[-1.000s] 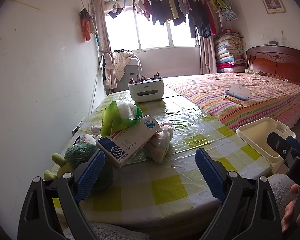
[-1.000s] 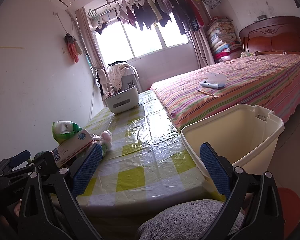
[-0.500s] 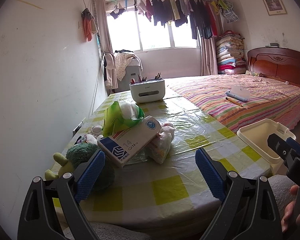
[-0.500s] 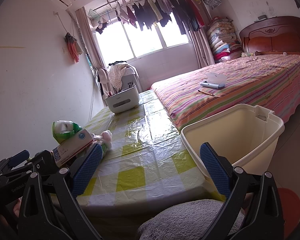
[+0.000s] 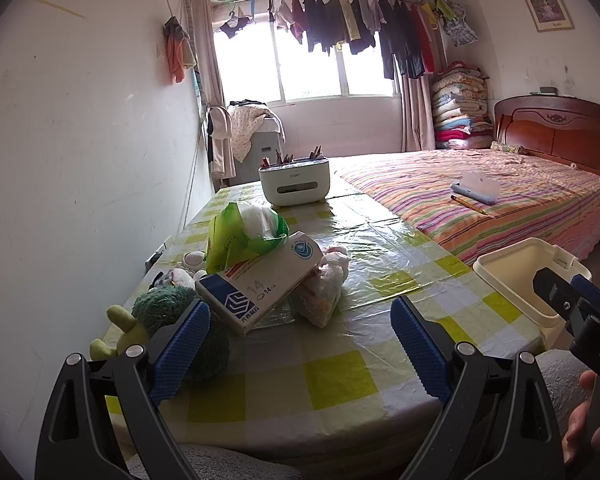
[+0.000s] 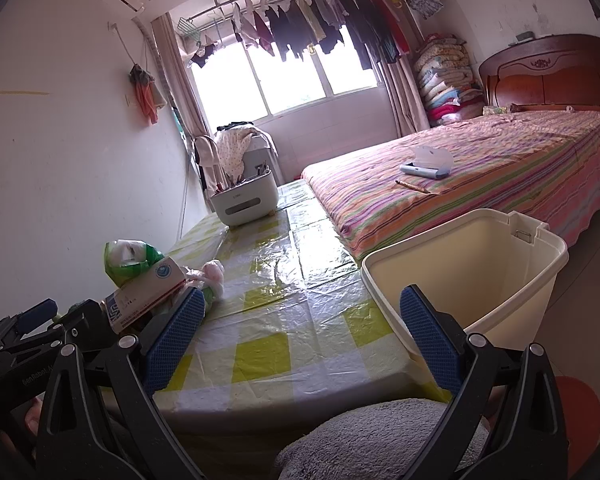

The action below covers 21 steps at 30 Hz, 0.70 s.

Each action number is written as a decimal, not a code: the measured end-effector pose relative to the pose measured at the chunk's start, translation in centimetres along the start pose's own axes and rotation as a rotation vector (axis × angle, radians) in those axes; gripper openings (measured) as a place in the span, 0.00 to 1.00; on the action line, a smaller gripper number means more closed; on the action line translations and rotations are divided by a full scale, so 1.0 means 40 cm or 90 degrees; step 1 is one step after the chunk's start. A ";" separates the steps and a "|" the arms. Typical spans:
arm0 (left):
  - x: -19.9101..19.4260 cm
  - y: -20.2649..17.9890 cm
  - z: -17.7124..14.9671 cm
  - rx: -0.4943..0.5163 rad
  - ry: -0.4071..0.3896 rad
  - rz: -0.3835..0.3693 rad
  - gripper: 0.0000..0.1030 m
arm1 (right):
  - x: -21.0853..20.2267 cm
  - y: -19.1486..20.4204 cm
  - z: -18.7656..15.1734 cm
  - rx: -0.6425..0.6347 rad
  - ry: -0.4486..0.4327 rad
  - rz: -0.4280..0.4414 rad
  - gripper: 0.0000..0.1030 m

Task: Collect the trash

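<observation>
Two claws hover at the near edge of the table [image 5: 340, 376], both with pads spread wide and nothing between them. Left claw [image 5: 300, 344] faces the trash pile — a box [image 5: 260, 286] lying tilted against a green bag [image 5: 240, 236], with a clear bag [image 5: 324, 288] tucked under its right end. The box's long axis runs from near-left to far-right, so it lies askew to the line between the pads. The pile sits just ahead and slightly left of the left claw; the right claw [image 6: 300, 336] is well apart from it, nearer the bin [image 6: 460, 264] standing off the table's right edge (apparently empty). A plush toy [image 5: 168, 312] lies beside the pile. Judged from this layout, the left claw is the nearer for the first pick, the bin lying to its right.
</observation>
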<state>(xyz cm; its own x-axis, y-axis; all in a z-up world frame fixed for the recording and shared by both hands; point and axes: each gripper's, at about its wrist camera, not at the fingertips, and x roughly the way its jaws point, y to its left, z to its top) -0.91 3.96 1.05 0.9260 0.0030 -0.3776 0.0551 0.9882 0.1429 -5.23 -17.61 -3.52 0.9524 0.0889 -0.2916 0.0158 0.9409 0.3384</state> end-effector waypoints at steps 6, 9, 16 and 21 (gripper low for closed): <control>0.001 -0.001 0.000 0.000 0.000 0.000 0.87 | 0.000 0.000 0.000 0.000 0.000 0.000 0.94; 0.001 0.000 0.001 -0.001 0.000 0.000 0.87 | 0.000 0.000 0.000 0.000 0.000 0.000 0.94; 0.002 0.001 0.001 -0.004 0.000 0.000 0.87 | 0.000 0.001 -0.001 -0.002 0.002 -0.001 0.94; -0.003 0.016 0.001 -0.021 -0.006 0.003 0.87 | 0.003 0.004 -0.002 -0.006 0.005 -0.002 0.94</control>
<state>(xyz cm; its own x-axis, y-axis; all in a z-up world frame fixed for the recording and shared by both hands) -0.97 4.59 1.25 0.9296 0.0068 -0.3684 0.0381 0.9927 0.1147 -5.15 -17.43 -3.56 0.9500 0.0879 -0.2995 0.0162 0.9444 0.3285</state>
